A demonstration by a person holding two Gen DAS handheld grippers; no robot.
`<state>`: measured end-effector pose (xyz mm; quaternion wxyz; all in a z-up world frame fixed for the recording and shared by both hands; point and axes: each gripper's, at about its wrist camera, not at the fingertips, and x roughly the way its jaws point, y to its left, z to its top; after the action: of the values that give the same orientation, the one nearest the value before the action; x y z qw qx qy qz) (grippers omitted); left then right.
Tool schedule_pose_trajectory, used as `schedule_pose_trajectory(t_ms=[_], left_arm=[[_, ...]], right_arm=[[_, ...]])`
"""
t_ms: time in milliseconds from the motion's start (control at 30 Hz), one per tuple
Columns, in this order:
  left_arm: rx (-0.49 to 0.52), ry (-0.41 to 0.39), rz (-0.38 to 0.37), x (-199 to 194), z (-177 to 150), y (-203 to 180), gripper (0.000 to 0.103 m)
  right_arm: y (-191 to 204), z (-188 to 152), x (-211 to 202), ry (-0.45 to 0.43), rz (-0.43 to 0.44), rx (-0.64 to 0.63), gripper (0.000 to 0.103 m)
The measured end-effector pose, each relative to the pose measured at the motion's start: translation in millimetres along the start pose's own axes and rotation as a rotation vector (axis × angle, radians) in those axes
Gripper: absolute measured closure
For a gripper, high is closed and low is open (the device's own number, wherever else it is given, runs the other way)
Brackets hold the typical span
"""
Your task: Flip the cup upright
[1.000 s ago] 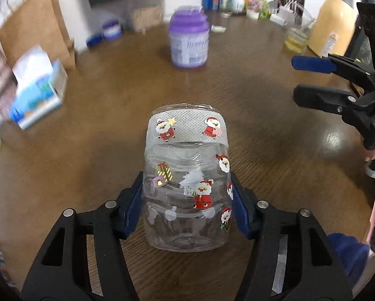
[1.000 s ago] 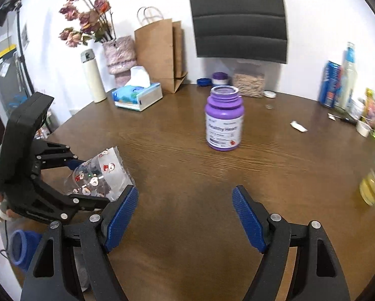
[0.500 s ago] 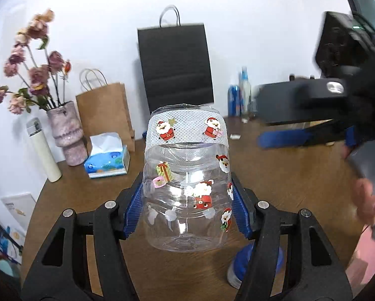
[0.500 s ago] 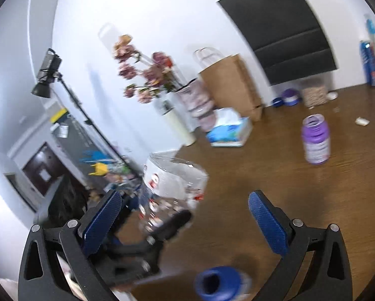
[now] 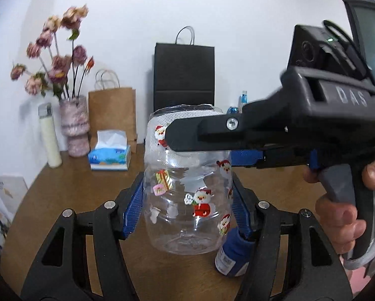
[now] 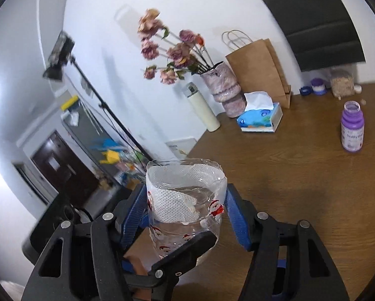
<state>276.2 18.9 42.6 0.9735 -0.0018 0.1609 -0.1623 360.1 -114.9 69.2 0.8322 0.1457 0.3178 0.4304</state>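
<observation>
The cup (image 5: 187, 195) is a clear plastic jar with Santa stickers and a white mesh band round its open rim. It is held above the brown table with the rim pointing up. My left gripper (image 5: 187, 205) is shut on its lower body. My right gripper (image 6: 186, 210) has come in from the right and its blue pads (image 6: 235, 215) stand on either side of the rim band of the cup (image 6: 185, 200), close to the wall or touching it. In the left wrist view the right gripper's black finger (image 5: 212, 135) crosses in front of the rim.
A blue-capped bottle (image 5: 234, 253) stands on the table (image 6: 300, 175) just right of the cup. A tissue box (image 6: 260, 120), vase of dried flowers (image 6: 225, 92), white flask (image 6: 203, 107) and paper bags (image 6: 257, 67) are at the back. A purple jar (image 6: 352, 130) stands right.
My left gripper has lifted and tilted the cup from lying towards the table to rim-up. My right gripper has swung in from the right and closed round the cup's rim.
</observation>
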Motion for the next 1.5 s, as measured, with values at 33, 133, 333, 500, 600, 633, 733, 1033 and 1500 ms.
schedule_pose_trajectory(t_ms=[33,133,333,500,600,633,733,1033,1500], left_arm=[[0.001,0.014,0.005,1.9,-2.6,1.8,0.037],[0.000,0.034,0.027,2.3,-14.1,6.3,0.033],[-0.062,0.028,0.023,4.5,-21.9,17.7,0.044],[-0.071,0.039,0.057,19.0,-24.5,18.5,0.044],[-0.091,0.085,0.058,34.0,-32.1,14.6,0.044],[-0.096,0.100,0.054,38.7,-35.4,12.7,0.044],[-0.087,0.132,0.053,56.1,-42.6,-3.6,0.044],[-0.032,0.125,0.018,92.7,-29.1,-72.5,0.045],[-0.063,0.131,-0.003,41.3,-56.6,-104.2,0.046]], right_arm=[[5.8,-2.6,2.8,0.004,-0.029,-0.038,0.037],[28.8,-12.9,11.8,-0.011,-0.187,-0.211,0.037],[65.6,-40.0,28.0,-0.084,-0.350,-0.540,0.036],[60.9,-45.6,35.1,-0.117,-0.348,-0.647,0.034],[37.4,-45.9,37.4,-0.083,-0.309,-0.620,0.034],[29.4,-46.5,37.8,-0.069,-0.303,-0.607,0.034],[14.0,-50.2,35.9,-0.040,-0.360,-0.636,0.033],[-44.4,-45.6,-22.5,-0.148,-0.529,-0.550,0.032],[-70.7,-83.0,-75.6,-0.016,-0.252,-0.341,0.033]])
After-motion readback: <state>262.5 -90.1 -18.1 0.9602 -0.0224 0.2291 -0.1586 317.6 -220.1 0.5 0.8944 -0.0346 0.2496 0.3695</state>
